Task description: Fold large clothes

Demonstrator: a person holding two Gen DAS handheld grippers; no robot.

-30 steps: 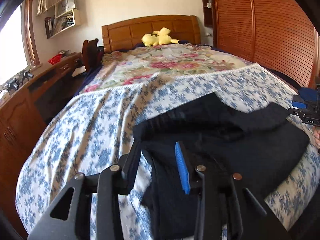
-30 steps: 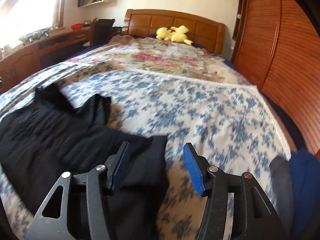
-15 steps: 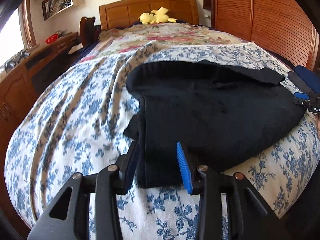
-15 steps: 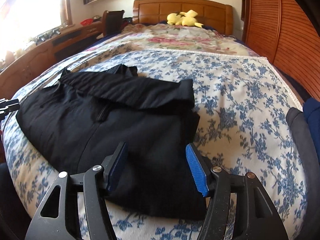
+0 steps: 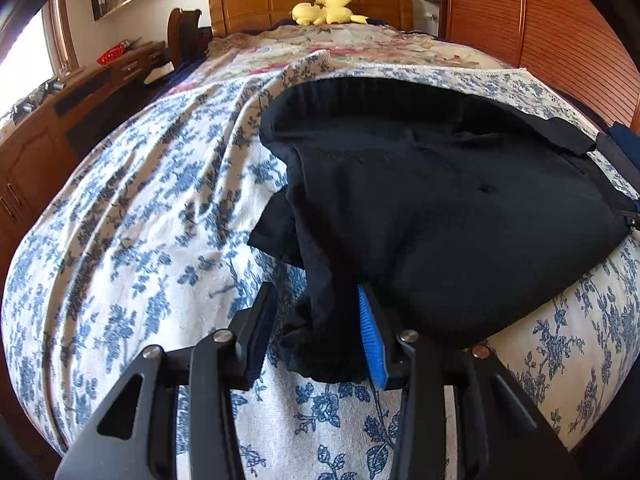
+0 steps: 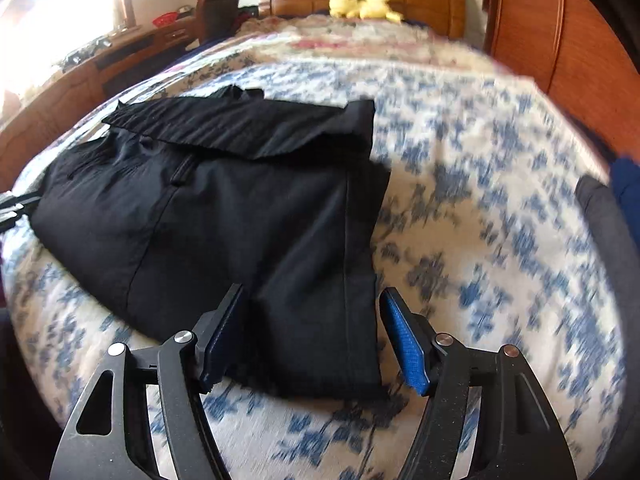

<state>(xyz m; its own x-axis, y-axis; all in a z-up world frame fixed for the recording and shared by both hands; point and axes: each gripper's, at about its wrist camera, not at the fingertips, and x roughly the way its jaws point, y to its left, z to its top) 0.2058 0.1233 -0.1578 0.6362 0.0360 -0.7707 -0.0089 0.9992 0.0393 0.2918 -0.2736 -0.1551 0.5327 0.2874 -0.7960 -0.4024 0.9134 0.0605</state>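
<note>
Left wrist view: folded black garment (image 5: pixel 440 208) lies crosswise near the foot of the blue-flowered bedspread (image 5: pixel 140 220). Left gripper (image 5: pixel 316 332) is spread around its corner; right gripper (image 6: pixel 310 340), just widening, straddles the opposite corner. Wooden headboard (image 5: pixel 308 4) beyond.

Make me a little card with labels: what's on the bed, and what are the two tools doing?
clothes: black garment, folded, lying on the bed
bed cover: blue-flowered bedspread
left tool: open, garment edge between its fingers
right tool: open, jaws have just been opening, garment corner between them, not pinched
toy: yellow plush toy by the headboard
</note>
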